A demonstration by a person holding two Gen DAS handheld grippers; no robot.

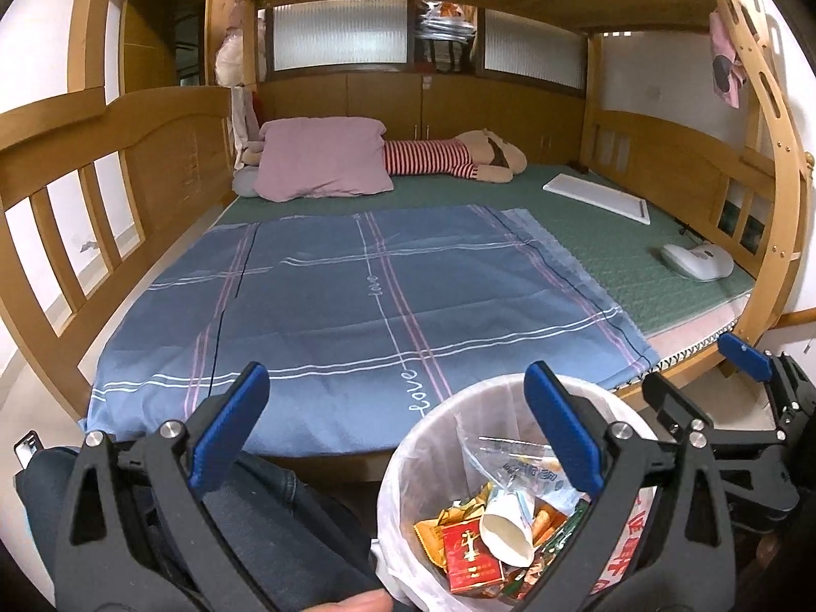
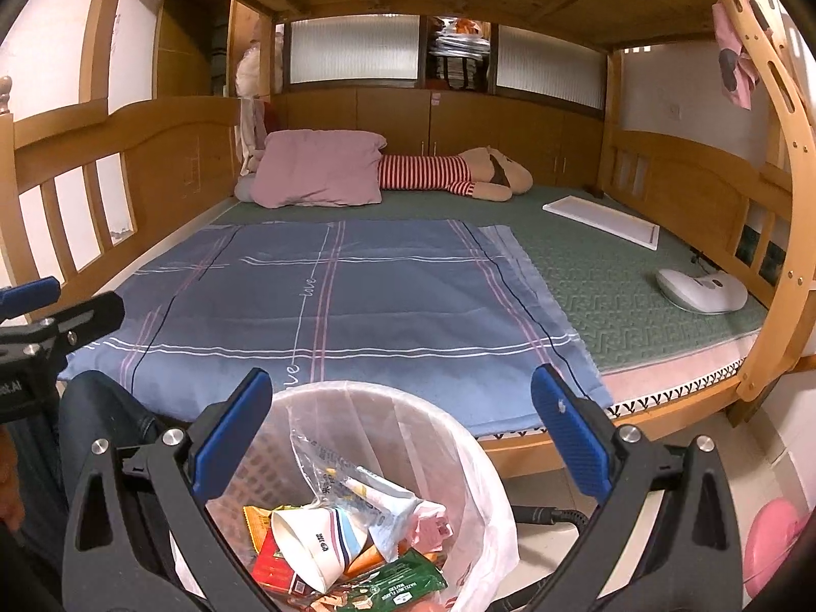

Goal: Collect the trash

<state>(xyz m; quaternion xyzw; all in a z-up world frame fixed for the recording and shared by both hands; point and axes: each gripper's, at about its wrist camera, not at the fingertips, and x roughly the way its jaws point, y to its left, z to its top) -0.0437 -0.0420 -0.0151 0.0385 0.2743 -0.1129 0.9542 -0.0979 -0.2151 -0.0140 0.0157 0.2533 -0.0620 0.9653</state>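
Left gripper (image 1: 403,428): lower centre of the left wrist view, tongs spread wide, nothing between them.
Right gripper (image 2: 403,433): lower centre of the right wrist view, tongs wide, holding nothing, above the bin.
Bin (image 2: 459,438): bottom centre, white liner, just in front of the bed's near edge.
Trash: paper cup (image 2: 316,545), red packet (image 1: 469,556), green wrapper (image 2: 403,581) and clear plastic bag (image 2: 326,469) lie inside the bin.
Blue sheet (image 1: 367,306): spread flat mid-frame.
Pink pillow (image 1: 321,158): upper centre-left.

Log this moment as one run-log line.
left hand-held gripper: open, empty | right hand-held gripper: open, empty | trash bin: lined, holds paper cup, wrappers | blue sheet: no trash visible
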